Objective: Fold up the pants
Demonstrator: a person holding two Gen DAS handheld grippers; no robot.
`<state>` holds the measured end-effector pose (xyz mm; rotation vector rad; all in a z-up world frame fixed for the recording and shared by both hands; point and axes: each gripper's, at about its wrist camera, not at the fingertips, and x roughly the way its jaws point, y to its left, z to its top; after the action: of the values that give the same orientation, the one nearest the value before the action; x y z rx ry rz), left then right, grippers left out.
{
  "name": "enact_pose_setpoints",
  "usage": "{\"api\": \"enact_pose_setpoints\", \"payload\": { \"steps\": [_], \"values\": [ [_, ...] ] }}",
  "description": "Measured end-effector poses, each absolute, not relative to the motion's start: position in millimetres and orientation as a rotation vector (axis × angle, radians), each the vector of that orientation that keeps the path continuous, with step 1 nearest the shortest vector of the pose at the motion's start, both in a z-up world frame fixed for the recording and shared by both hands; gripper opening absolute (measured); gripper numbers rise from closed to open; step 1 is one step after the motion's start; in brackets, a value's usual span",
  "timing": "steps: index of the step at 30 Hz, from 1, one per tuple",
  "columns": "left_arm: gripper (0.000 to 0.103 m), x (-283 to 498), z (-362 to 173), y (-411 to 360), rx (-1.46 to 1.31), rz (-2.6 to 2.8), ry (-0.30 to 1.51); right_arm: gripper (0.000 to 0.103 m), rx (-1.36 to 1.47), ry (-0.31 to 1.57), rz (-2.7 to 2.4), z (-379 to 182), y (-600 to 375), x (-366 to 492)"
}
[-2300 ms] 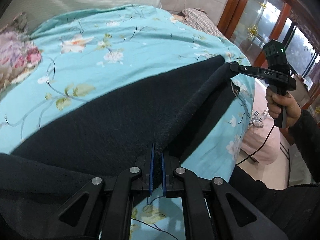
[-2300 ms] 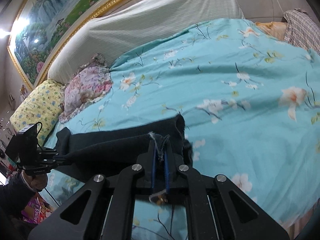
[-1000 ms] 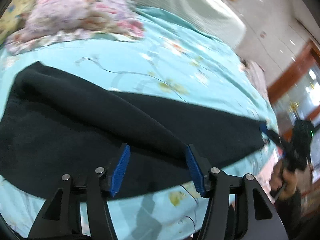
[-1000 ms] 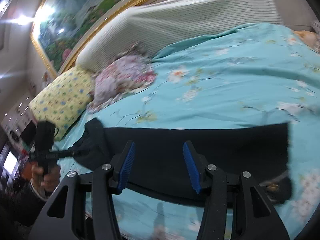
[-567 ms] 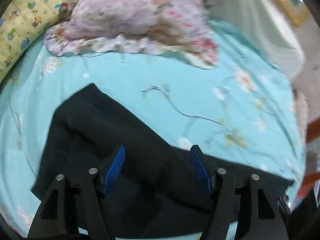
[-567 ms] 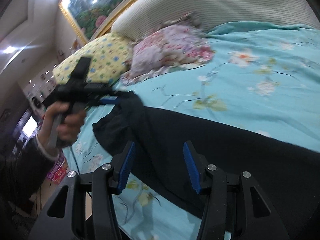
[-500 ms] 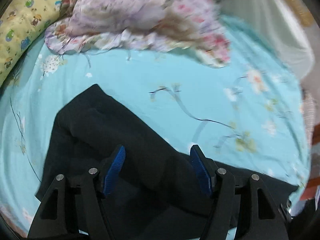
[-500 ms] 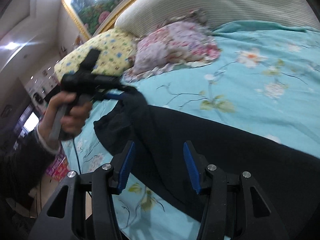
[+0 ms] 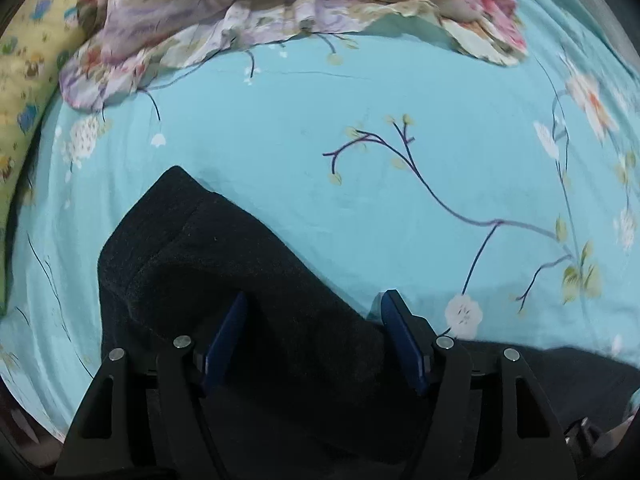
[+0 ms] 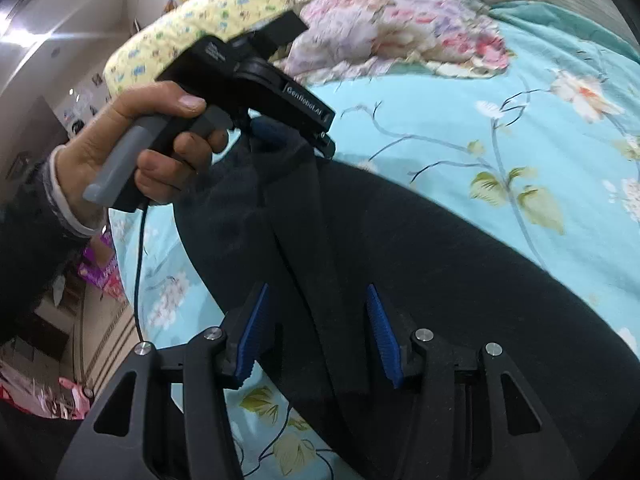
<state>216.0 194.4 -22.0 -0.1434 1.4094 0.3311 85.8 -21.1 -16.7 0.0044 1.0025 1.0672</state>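
Black pants (image 9: pixel 224 264) lie on floral sheet (image 9: pixel 304 160). Left gripper (image 9: pixel 314 334) straddles pants corner, jaws closing, pads clear. Right gripper (image 10: pixel 316 330) gapes over pants, nothing held.

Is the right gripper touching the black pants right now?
Cannot tell. In the right wrist view the right gripper stands open over the black pants, with no visible gap or contact at its pads.
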Motion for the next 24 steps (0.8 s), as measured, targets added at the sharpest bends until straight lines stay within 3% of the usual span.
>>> {"api": "enact_pose_setpoints", "payload": {
  "steps": [1, 4, 5, 6, 7, 8, 16, 24],
  "values": [
    [0.061, 211, -22, 194, -0.118, 0.331, 1.389, 0.052, -0.007, 1.008, 1.073, -19, -18, 85],
    [0.038, 199, -18, 196, -0.115, 0.325, 1.344, 0.051, -0.057, 1.005, 1.069, -25, -8, 81],
    [0.025, 193, -16, 200, -0.132, 0.321, 1.325, 0.046, -0.067, 1.004, 1.063, -27, -6, 80],
    [0.014, 187, -13, 204, -0.154, 0.314, 1.31, 0.029, -0.071, 1.005, 1.058, -29, -5, 80],
    [0.012, 180, -9, 209, -0.186, 0.303, 1.291, 0.015, -0.071, 1.009, 1.055, -29, -6, 80],
    [0.008, 172, -4, 214, -0.22, 0.29, 1.261, 0.012, -0.07, 1.008, 1.048, -29, -6, 81],
    [0.004, 78, 32, 225, -0.479, 0.222, 1.013, 0.007, -0.039, 0.926, 1.057, 0, -19, 71],
    [0.004, 10, 27, 236, -0.692, 0.203, 0.839, 0.007, -0.111, 0.88, 1.076, 19, -22, 54]
  ]
}}
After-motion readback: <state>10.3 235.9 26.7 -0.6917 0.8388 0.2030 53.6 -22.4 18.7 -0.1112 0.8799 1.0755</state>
